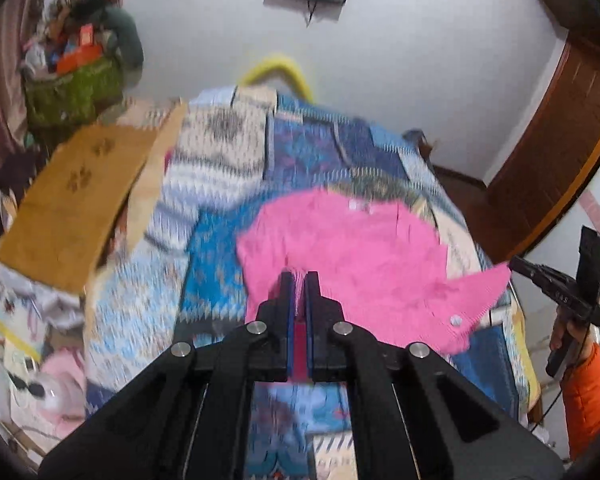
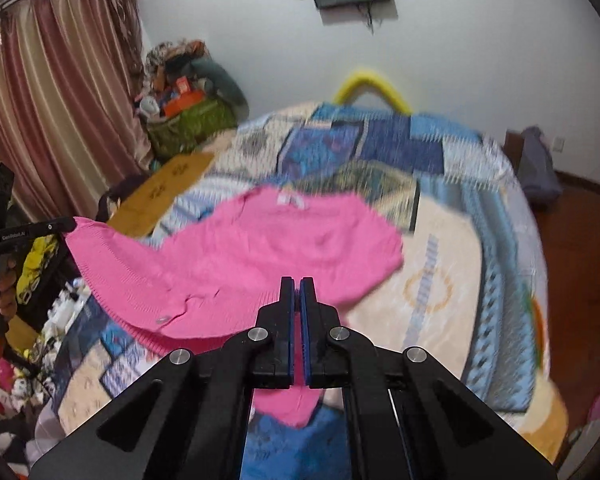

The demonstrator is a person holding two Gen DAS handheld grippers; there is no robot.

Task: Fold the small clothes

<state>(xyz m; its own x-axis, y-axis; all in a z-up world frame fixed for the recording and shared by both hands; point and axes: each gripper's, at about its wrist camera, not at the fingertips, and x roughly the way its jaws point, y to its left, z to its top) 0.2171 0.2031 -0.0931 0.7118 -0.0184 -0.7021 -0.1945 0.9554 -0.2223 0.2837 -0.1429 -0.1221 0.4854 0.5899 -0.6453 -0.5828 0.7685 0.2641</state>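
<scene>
A pink knitted cardigan [image 1: 364,248] with small white buttons is stretched above a patchwork bed quilt [image 1: 228,168]. My left gripper [image 1: 299,280] is shut on its near hem, pink fabric showing between the jaws. My right gripper [image 2: 298,286] is shut on the other near corner of the cardigan [image 2: 260,248]. In the left wrist view the right gripper [image 1: 514,265] pinches the garment's right tip. In the right wrist view the left gripper [image 2: 72,222] pinches the left tip. The far part of the cardigan lies on the quilt [image 2: 440,280]. Both views are motion-blurred.
A brown cardboard box [image 1: 76,200] lies at the bed's left edge. A green bag of clutter [image 1: 72,88] stands by the curtain [image 2: 52,100]. A yellow hoop [image 2: 372,84] rises behind the bed. A wooden door [image 1: 560,152] is on the right.
</scene>
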